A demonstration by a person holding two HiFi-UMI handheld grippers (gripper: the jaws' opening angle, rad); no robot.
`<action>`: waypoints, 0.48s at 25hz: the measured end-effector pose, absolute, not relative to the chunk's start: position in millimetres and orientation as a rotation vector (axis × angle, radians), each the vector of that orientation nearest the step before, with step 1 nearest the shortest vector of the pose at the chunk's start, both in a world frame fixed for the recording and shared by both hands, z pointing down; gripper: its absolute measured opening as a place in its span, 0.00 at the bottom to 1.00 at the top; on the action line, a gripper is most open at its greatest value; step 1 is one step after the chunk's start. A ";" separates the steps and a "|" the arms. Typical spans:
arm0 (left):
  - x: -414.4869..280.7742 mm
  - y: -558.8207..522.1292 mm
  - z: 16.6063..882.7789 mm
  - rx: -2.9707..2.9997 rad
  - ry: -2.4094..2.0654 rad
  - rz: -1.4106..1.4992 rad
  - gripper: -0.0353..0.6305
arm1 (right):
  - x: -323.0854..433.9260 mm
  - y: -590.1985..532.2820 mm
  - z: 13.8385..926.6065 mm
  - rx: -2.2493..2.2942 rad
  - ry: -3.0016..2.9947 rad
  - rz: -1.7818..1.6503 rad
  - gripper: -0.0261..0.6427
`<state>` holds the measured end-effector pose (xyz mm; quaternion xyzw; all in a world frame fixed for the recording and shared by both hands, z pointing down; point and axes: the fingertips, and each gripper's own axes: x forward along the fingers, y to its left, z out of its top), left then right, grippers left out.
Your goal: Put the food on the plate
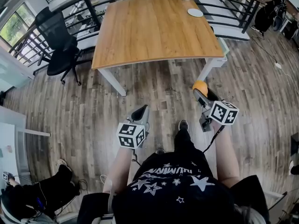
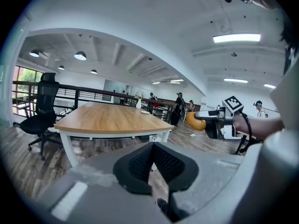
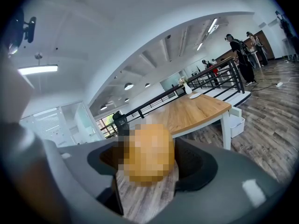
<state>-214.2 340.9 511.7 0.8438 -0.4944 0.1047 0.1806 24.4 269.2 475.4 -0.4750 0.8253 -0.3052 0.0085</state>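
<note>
Right gripper view shows the fingers (image 3: 198, 162) of your right gripper (image 1: 199, 93) clamped on the round orange food (image 3: 148, 154); your left gripper (image 2: 153, 147) is closed and empty. The carry step is in hand: the plate (image 1: 195, 12) lies at the far end of the surface (image 1: 154, 36), well apart from the food. Next, approach and lower the food over the plate before parting the 2 fingers.

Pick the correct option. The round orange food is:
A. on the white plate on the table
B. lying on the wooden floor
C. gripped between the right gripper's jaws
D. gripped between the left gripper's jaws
C: the right gripper has its jaws pressed on either side of the round orange food, while the left gripper has its jaws together on nothing and the white plate sits far off on the table.
</note>
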 end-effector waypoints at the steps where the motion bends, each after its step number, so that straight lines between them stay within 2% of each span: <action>1: -213.3 336.1 512.8 2.374 -1.408 0.296 0.05 | 25.3 261.2 477.2 -1.475 2.587 -0.958 0.53; 12: -186.2 246.9 509.5 2.302 -1.507 0.289 0.05 | 46.9 148.3 476.5 -1.383 2.678 -0.970 0.53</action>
